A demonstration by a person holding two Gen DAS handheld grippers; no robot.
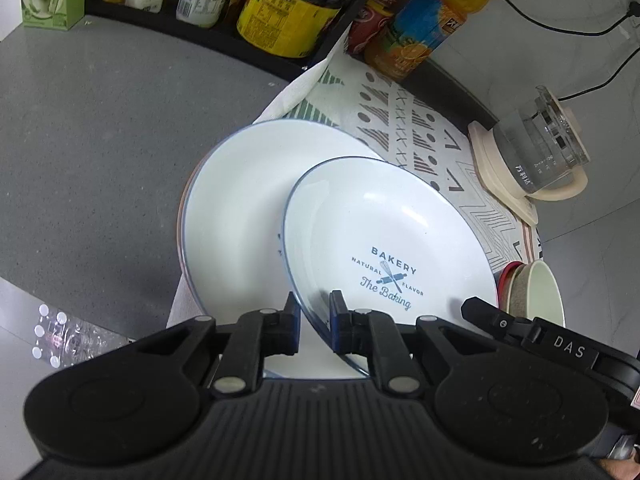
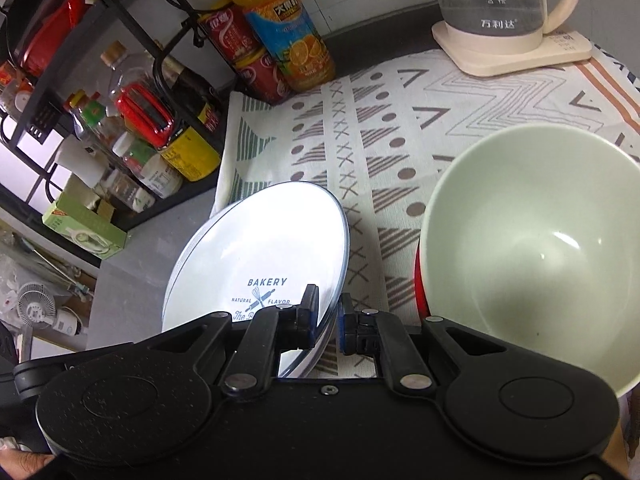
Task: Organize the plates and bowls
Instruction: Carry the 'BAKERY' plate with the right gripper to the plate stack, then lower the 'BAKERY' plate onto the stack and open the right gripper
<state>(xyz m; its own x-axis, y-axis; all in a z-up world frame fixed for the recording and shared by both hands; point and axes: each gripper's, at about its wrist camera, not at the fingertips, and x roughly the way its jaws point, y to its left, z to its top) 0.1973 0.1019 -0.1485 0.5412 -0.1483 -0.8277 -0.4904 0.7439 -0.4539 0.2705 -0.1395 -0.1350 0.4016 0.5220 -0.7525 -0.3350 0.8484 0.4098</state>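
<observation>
Left gripper (image 1: 315, 322), low centre of the left wrist view, has its two fingers nearly closed on the near rim of the printed plate (image 1: 390, 240), one finger on each face of the rim. Right gripper (image 2: 329, 322), low centre of the right wrist view, likewise has its fingers set on either side of the same plate's (image 2: 260, 256) rim, with a narrow gap showing at the right finger; its black body also appears at the lower right of the left wrist view. Both grippers therefore have hold of one plate at opposite edges. That plate is white with a thin blue rim and the blue lettering "BAKERY"; it is tilted, its face turned toward the left wrist camera, its long axis in that view running from upper left to lower right. It sits over the right part of a second plate (image 1: 240, 216), plain white, which lies in the centre of the left wrist view, partly on the patterned cloth (image 1: 420, 128) and partly over the grey bench (image 1: 88, 152). A pale green bowl (image 2: 540, 248) stands upright at the right of the right wrist view, nested in a red bowl (image 2: 420, 296) of which only an edge shows. At the upper right of that view a glass kettle (image 2: 492, 0) stands on its cream base. Bottles (image 1: 288, 12) fill the rack across the top of the left wrist view.
</observation>
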